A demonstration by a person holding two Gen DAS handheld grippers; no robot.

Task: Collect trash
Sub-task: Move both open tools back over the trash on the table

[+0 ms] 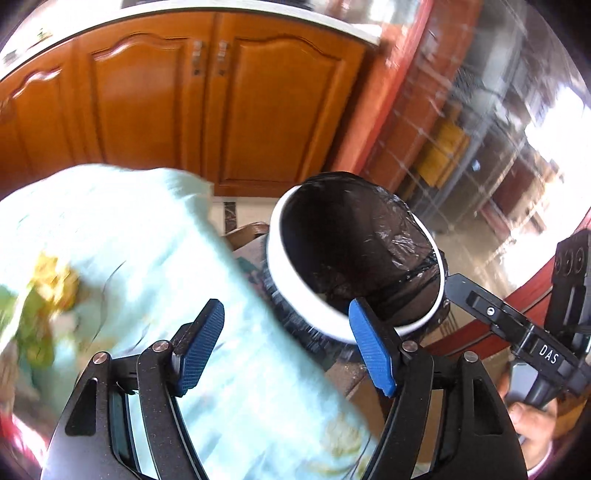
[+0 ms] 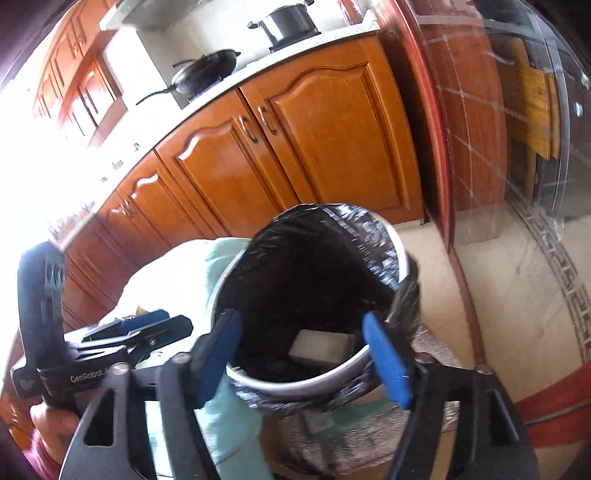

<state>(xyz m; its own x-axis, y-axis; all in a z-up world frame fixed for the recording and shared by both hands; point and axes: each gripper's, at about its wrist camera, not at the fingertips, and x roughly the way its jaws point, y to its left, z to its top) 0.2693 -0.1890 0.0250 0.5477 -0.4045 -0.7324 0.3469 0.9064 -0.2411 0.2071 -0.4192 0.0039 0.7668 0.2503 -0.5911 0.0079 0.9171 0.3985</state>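
A white trash bin (image 1: 306, 288) lined with a black bag stands beside the table's pale green cloth (image 1: 155, 258). My left gripper (image 1: 288, 347) hovers open over the cloth's edge and the bin's near rim, with nothing between its blue pads. In the right wrist view my right gripper (image 2: 304, 358) hangs open just above the bin (image 2: 295, 384), and a white boxy piece of trash (image 2: 321, 347) lies at the bottom of the liner. A blurred yellow-green scrap (image 1: 48, 288) lies on the cloth at far left. The left gripper (image 2: 159, 326) shows to the left of the bin.
Orange wooden cabinets (image 2: 295, 147) run behind the bin, under a counter with a black pan (image 2: 207, 72) and a steel pot (image 2: 288, 22). A red-framed glass door (image 2: 517, 147) stands to the right over the tiled floor (image 2: 517, 295). A hand (image 1: 532, 428) holds the right gripper's body (image 1: 517, 332).
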